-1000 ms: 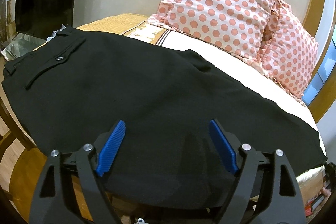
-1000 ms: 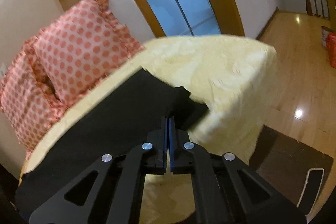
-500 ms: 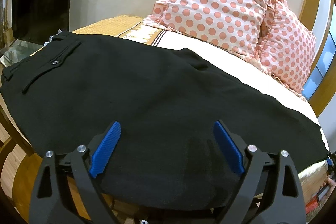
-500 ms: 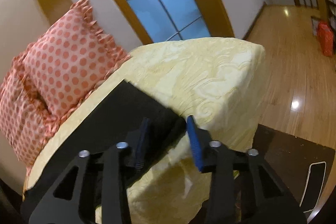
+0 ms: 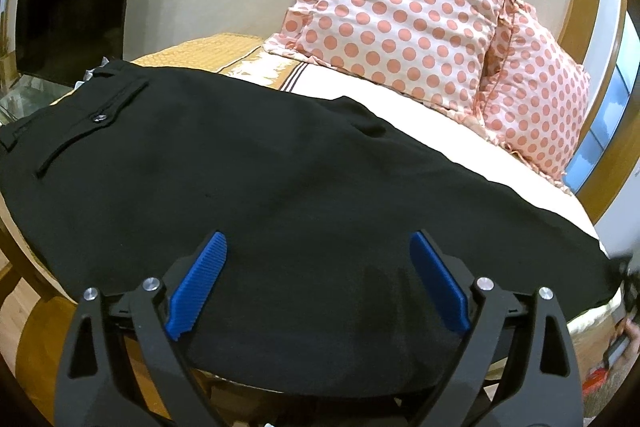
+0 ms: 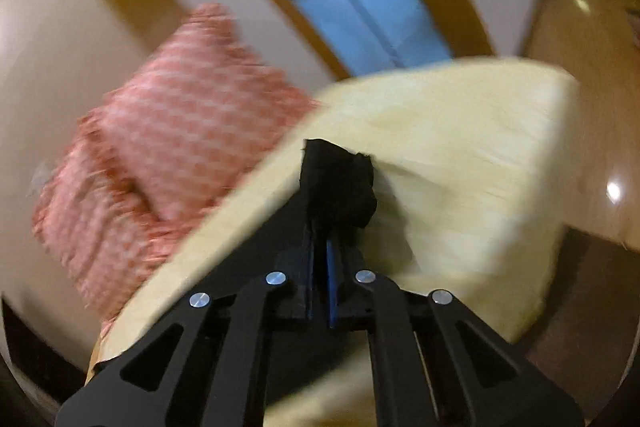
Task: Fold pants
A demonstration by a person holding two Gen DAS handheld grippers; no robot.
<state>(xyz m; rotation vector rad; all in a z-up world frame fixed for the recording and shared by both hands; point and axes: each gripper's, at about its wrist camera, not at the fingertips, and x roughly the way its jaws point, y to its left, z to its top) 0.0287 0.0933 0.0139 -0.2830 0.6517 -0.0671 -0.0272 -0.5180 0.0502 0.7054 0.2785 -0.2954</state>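
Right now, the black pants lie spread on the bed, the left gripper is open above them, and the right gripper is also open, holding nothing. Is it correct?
Not quite. In the right wrist view the right gripper is shut on the black pants. The rest holds: the left gripper is open above them.

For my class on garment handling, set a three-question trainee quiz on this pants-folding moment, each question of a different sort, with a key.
1. True or false: the left gripper is open above the black pants.
2. Multiple choice: what is the right gripper shut on? A) a pillow B) the hem end of the pants C) the bedsheet
3. Fill in: the two pillows by the wall have a pattern of pink ____.

Key: 1 true; 2 B; 3 dots.
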